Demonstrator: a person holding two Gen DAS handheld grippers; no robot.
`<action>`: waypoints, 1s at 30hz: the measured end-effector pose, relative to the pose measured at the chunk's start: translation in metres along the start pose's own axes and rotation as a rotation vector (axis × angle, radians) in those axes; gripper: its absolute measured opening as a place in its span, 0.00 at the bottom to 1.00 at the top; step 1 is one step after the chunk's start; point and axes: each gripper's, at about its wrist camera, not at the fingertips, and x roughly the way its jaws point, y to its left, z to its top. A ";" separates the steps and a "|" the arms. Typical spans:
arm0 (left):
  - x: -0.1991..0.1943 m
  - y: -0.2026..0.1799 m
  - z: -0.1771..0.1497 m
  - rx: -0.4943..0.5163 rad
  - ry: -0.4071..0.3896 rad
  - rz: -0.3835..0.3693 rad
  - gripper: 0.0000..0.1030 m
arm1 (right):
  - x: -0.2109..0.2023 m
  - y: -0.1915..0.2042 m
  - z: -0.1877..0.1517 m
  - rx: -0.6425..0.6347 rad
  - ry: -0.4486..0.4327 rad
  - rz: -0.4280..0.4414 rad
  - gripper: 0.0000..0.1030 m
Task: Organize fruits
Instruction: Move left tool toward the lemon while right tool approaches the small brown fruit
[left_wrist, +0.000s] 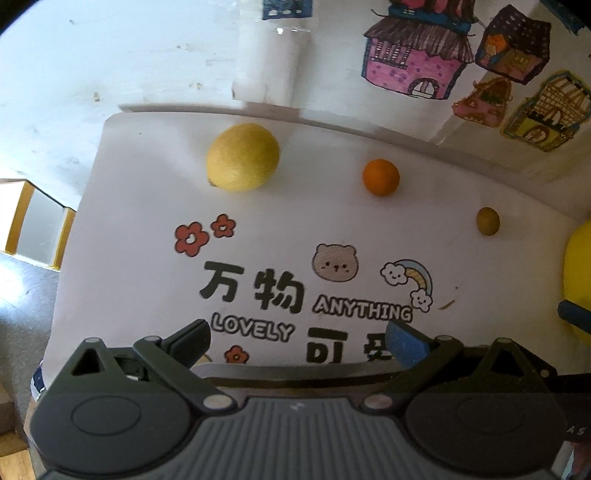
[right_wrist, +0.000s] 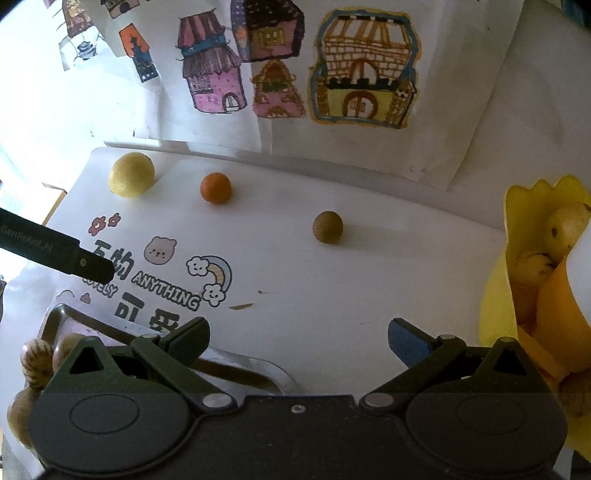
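Observation:
Three fruits lie on the white table (left_wrist: 147, 258): a yellow lemon (left_wrist: 242, 157) at the back left, a small orange (left_wrist: 381, 177) to its right, and a small brown round fruit (left_wrist: 487, 220) further right. The right wrist view shows the same lemon (right_wrist: 132, 175), orange (right_wrist: 216, 187) and brown fruit (right_wrist: 327, 226). My left gripper (left_wrist: 299, 341) is open and empty over the printed lettering, well short of the fruits. My right gripper (right_wrist: 299, 341) is also open and empty. A yellow container (right_wrist: 517, 229) at the right holds several yellowish fruits.
A metal tray (right_wrist: 236, 363) with brown round fruits (right_wrist: 35, 360) lies under my right gripper at lower left. A wall with coloured house drawings (right_wrist: 364, 70) backs the table. The left gripper's finger (right_wrist: 92, 266) shows in the right wrist view. The table's left edge drops to the floor.

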 end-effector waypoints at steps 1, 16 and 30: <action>0.001 -0.002 0.002 0.002 0.001 -0.001 1.00 | 0.001 -0.001 0.000 0.000 0.001 -0.001 0.99; 0.017 -0.024 0.027 0.018 -0.017 -0.014 1.00 | 0.017 -0.014 0.012 -0.031 -0.023 0.003 0.99; 0.033 -0.046 0.042 0.054 -0.045 -0.036 1.00 | 0.019 0.010 0.000 -0.091 -0.080 0.010 0.99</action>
